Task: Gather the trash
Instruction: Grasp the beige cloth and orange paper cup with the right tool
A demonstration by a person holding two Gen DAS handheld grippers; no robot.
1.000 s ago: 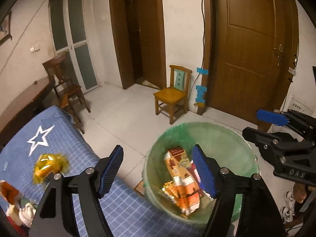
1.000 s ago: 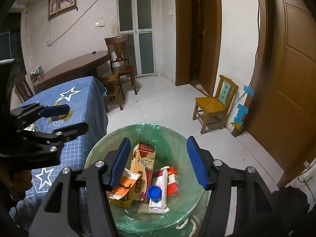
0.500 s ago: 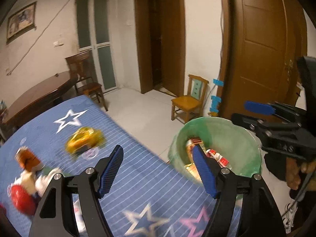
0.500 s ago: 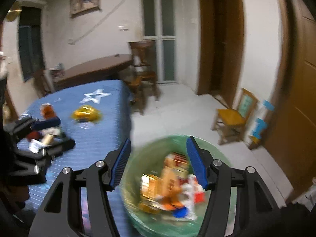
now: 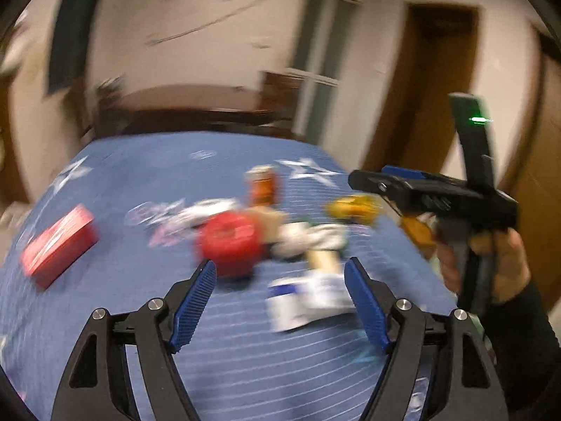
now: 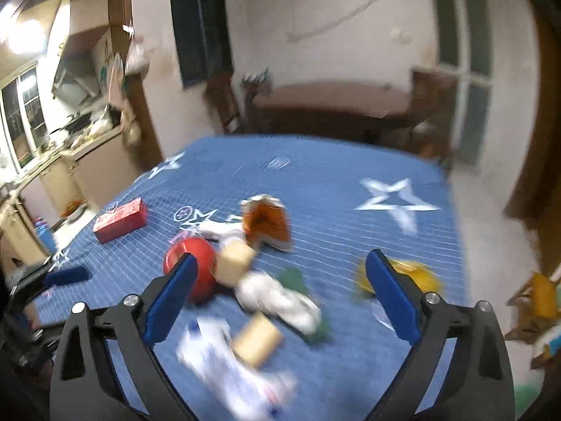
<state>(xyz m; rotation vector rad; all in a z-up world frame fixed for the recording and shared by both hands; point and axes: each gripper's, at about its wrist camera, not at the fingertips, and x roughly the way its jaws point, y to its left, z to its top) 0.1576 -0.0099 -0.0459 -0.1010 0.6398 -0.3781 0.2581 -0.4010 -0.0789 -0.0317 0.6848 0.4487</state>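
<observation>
- Blue cloth (image 5: pixel 140 182) with white stars, spread over the table as the work surface, littered with trash not yet collected.
- Clustered mid-cloth, touching or overlapping: red round tub (image 5: pixel 229 242), orange bag (image 6: pixel 266 224) upright behind it, tan block (image 6: pixel 235 261), crumpled white-and-green wrapper (image 6: pixel 277 294), white packet (image 5: pixel 308 298) nearest the cameras.
- Lying apart from the heap: red box (image 5: pixel 58 242) off to the far left, yellow wrapper (image 5: pixel 354 207) off to the right, near the table's edge.
- Left gripper (image 5: pixel 280 263): jaws spread fairly wide, nothing between the pads, tilted down over the near side of the heap; probably held wide so as to fit around a bulky piece such as the tub or the packet.
- Right gripper (image 6: pixel 282 255): jaws just opened to their widest and empty, aimed down at the middle of the heap; likely made ready for a fresh pick.
- Right hand (image 5: pixel 491 263) wrapped round that gripper's handle, in a dark sleeve, over the table's right side beside the yellow wrapper.
- Heavy blur across both views, so finer labels on the trash unreadable.
- Bin not plainly in view; most of the task judged to remain, with every piece here resting on the cloth and neither tool touching any.
- Risk worth noting: loose, overlapping wrappers apt to slide or drag a neighbour when pinched.
</observation>
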